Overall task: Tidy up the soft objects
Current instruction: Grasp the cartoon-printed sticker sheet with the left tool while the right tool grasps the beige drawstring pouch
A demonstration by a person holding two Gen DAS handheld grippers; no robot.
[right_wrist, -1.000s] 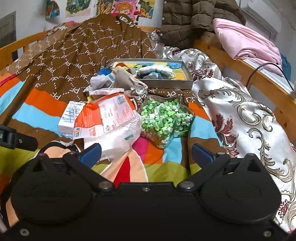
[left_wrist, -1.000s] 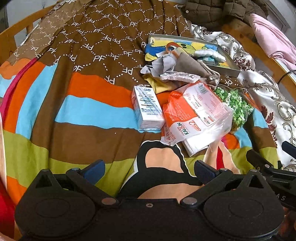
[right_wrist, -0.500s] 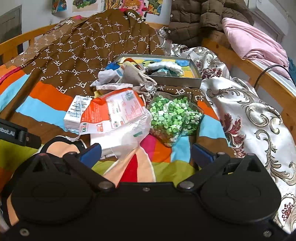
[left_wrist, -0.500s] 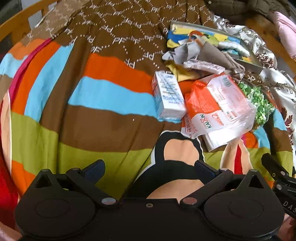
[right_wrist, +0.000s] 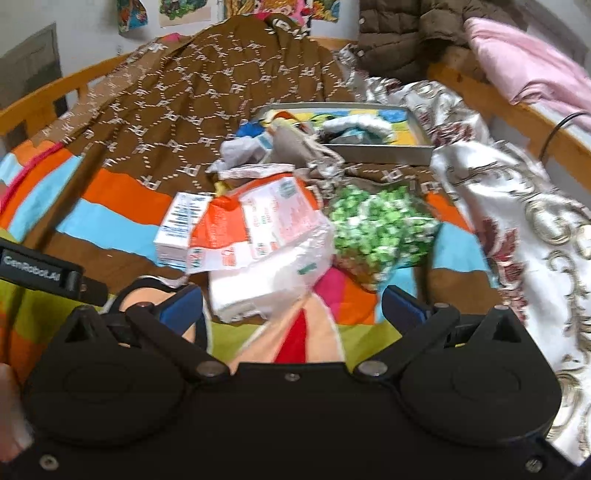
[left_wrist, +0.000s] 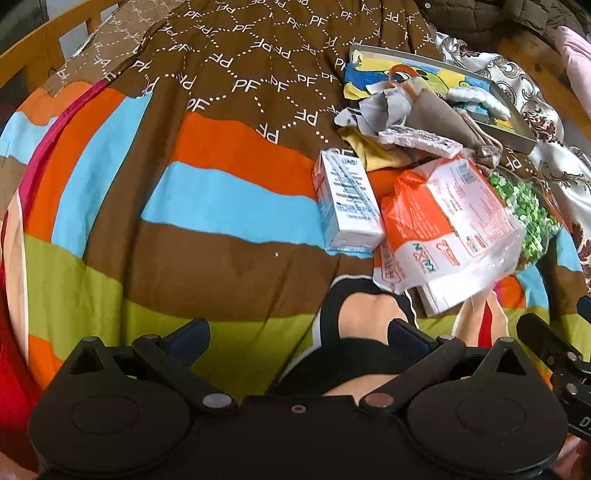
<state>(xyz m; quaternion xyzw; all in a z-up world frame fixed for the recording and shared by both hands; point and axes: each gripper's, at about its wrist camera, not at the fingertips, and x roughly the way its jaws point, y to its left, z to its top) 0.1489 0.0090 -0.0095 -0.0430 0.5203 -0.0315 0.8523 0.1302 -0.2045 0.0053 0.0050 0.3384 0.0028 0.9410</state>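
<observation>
A pile lies on the striped bedspread: a white-blue carton (left_wrist: 347,201) (right_wrist: 181,229), an orange-white plastic pack (left_wrist: 439,225) (right_wrist: 266,225), a bag of green pieces (left_wrist: 524,210) (right_wrist: 380,229), and grey, tan and yellow cloths (left_wrist: 402,118) (right_wrist: 280,147). A metal tray (left_wrist: 517,136) (right_wrist: 391,151) with a cartoon lining holds pale soft items behind them. My left gripper (left_wrist: 299,339) is open and empty, short of the carton. My right gripper (right_wrist: 291,304) is open and empty, just before the plastic pack.
A brown patterned blanket (left_wrist: 240,48) covers the far bed. A silver floral quilt (right_wrist: 517,206) lies to the right. A wooden bed rail (right_wrist: 509,107), a brown jacket (right_wrist: 406,33) and pink cloth (right_wrist: 524,66) sit at the back right.
Both grippers have moved forward toward the pile. The left view has swung left and tilted down. Nothing was taken hold of.
</observation>
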